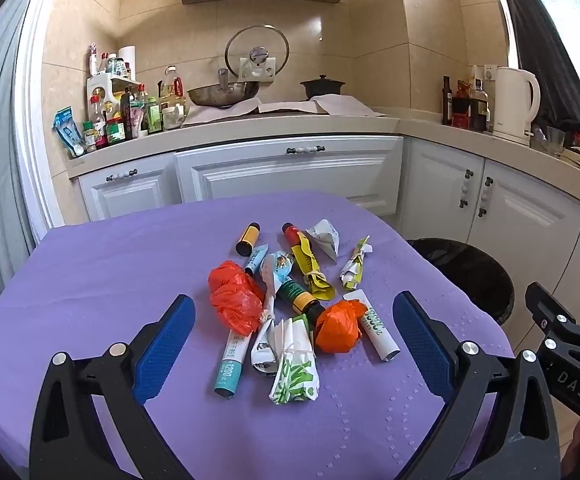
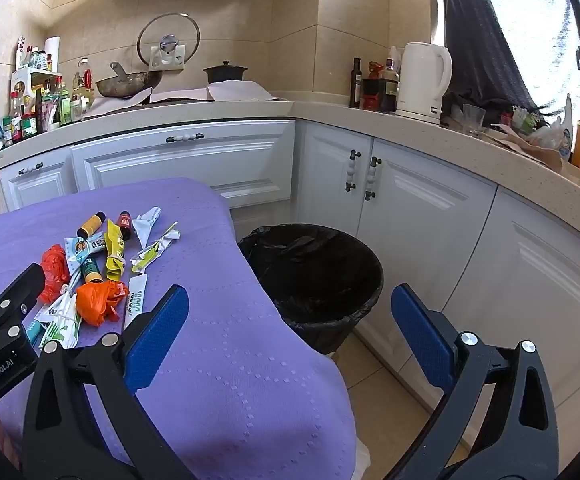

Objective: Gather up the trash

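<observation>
Several pieces of trash lie in a pile on the purple tablecloth (image 1: 109, 272): a red plastic bag (image 1: 233, 296), an orange plastic bag (image 1: 336, 326), small bottles (image 1: 247, 239), tubes (image 1: 231, 364) and crumpled wrappers (image 1: 294, 368). My left gripper (image 1: 294, 344) hovers open just in front of the pile, nothing between its blue pads. My right gripper (image 2: 290, 332) is open too, over the table's right edge, with the pile (image 2: 89, 272) to its left. A black-lined trash bin (image 2: 314, 276) stands on the floor right of the table, also seen as the bin (image 1: 470, 272) in the left wrist view.
White cabinets (image 1: 290, 176) and a countertop run behind and to the right. On it stand condiment bottles (image 1: 121, 116), a wok (image 1: 221, 94), a black pot (image 1: 322, 86) and a white kettle (image 2: 422, 80). Tiled floor (image 2: 370, 364) shows between table and cabinets.
</observation>
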### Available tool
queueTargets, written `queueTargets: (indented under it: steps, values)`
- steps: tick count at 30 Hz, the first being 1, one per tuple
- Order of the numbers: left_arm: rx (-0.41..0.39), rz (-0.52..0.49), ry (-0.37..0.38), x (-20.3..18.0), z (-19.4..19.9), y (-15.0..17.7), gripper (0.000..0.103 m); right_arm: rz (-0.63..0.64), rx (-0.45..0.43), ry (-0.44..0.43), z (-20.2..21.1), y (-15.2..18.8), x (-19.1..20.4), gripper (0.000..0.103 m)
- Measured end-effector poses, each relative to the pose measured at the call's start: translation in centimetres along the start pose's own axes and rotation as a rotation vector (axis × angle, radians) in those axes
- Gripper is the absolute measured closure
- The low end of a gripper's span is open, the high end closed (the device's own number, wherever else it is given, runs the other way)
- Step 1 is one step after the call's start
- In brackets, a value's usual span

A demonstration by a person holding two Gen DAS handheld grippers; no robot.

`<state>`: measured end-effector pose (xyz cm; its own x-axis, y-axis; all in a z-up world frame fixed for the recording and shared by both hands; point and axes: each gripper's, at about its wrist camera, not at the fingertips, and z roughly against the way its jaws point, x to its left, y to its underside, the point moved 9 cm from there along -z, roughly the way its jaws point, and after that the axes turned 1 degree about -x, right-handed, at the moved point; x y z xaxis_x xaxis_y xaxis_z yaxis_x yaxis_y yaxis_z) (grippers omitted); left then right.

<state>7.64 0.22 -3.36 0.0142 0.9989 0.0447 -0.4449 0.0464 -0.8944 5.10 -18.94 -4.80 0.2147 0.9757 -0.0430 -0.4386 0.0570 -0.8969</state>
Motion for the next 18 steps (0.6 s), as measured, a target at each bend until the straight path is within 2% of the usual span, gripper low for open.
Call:
queueTargets:
  steps: [18]
  values:
    - [0.007,0.001,0.000,0.04,-0.37,0.37,0.007,0.000,0.003,0.002,-0.05,0.10,-0.06,0.004]
